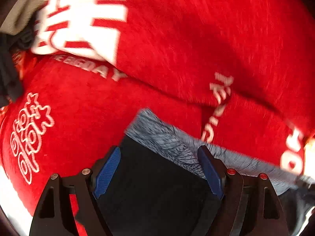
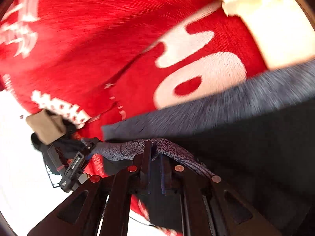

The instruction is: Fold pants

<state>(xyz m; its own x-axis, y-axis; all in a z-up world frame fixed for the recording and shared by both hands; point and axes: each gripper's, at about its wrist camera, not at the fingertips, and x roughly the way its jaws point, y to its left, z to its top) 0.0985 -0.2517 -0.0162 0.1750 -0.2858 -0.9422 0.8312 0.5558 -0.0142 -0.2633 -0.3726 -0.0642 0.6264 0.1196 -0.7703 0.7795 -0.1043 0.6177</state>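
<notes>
The pants point(image 1: 157, 177) are dark with a grey speckled band point(image 1: 167, 137) and lie on a red blanket with white lettering. In the left wrist view my left gripper point(image 1: 159, 153) is open, its blue pads point(image 1: 108, 173) on either side of the dark cloth near the band's corner. In the right wrist view my right gripper point(image 2: 154, 147) is shut on the pants' grey speckled edge point(image 2: 167, 145), which bunches over its fingers. The pants point(image 2: 246, 147) spread to the right. The left gripper point(image 2: 72, 163) shows at lower left, at the other end of that edge.
The red blanket point(image 1: 177, 39) with white print covers most of both views. A tan cloth point(image 2: 46, 125) and dark garments point(image 1: 11, 63) lie at its far end. A cream object point(image 2: 265, 9) sits at the blanket's edge. White surface point(image 2: 23, 167) lies beyond.
</notes>
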